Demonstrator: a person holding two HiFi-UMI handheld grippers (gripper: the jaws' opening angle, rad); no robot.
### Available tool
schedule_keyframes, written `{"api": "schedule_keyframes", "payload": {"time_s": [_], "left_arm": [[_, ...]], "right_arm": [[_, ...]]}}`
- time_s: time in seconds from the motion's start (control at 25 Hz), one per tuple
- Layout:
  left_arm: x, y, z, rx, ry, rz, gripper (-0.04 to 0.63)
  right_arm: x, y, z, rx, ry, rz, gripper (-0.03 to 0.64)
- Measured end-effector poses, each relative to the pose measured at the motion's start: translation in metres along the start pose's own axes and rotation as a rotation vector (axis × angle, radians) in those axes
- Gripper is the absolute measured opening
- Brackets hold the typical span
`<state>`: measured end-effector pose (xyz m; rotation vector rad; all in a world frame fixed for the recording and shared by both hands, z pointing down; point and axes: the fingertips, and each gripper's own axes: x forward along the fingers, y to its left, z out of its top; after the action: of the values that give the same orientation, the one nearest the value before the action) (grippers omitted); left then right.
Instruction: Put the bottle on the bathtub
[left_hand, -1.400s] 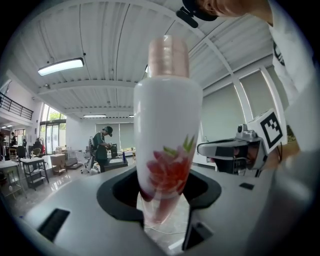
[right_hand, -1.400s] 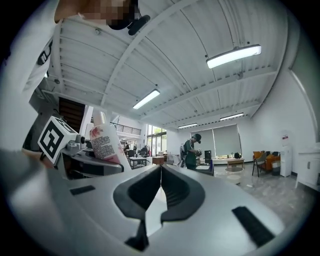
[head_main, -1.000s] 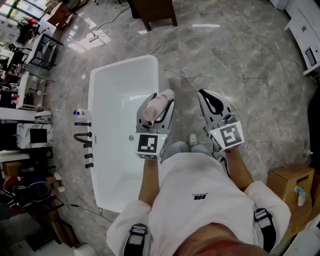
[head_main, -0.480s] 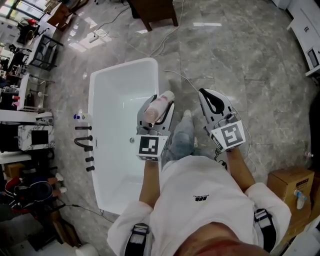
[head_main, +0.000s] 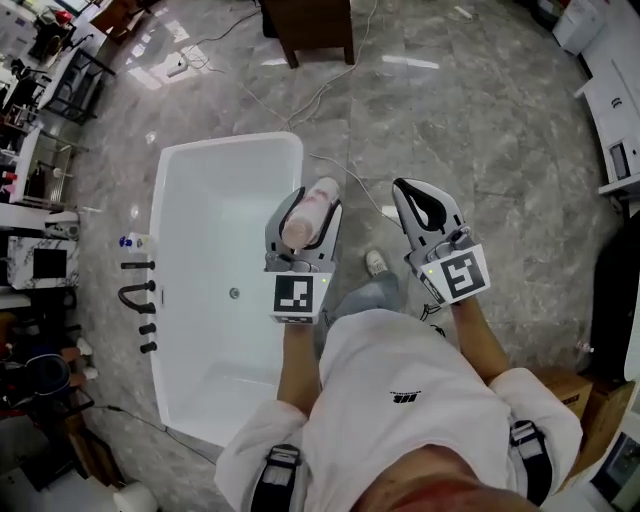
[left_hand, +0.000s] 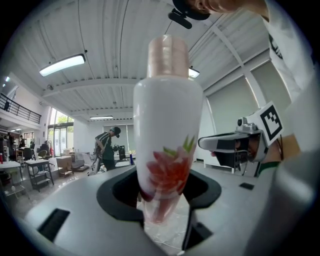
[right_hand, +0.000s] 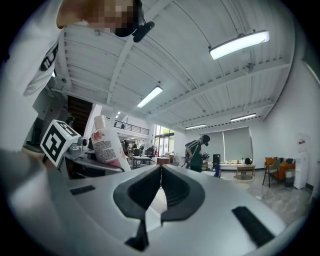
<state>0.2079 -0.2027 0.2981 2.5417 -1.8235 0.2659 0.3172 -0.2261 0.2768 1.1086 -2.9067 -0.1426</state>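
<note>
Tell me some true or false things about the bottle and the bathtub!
1. The left tongs hold a white bottle with a red flower on it. True.
2. The right tongs hold a bottle too. False: they are shut with nothing in them.
3. The bottle stands on the bathtub. False: it is held in the left tongs, in the air by the tub's edge.
4. Black taps stand beside the bathtub. True.

bathtub (head_main: 200, 190): lower-left in head view | shoe (head_main: 376, 262): stepped forward
</note>
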Motion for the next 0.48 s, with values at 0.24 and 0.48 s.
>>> {"api": "schedule_keyframes", "payload": {"time_s": [0.24, 0.48], "left_arm": [[0.049, 0.048, 0.005, -0.058, 0.009, 0.132, 0.227], [0.059, 0.101, -0.003, -0.095, 0.012, 0.254, 0.227]], "right_arm": [[0.077, -0.030, 0.000, -0.018, 0.011, 0.152, -0.005], [0.143, -0.020, -0.004, -0.035, 0.013, 0.285, -0.005]]}}
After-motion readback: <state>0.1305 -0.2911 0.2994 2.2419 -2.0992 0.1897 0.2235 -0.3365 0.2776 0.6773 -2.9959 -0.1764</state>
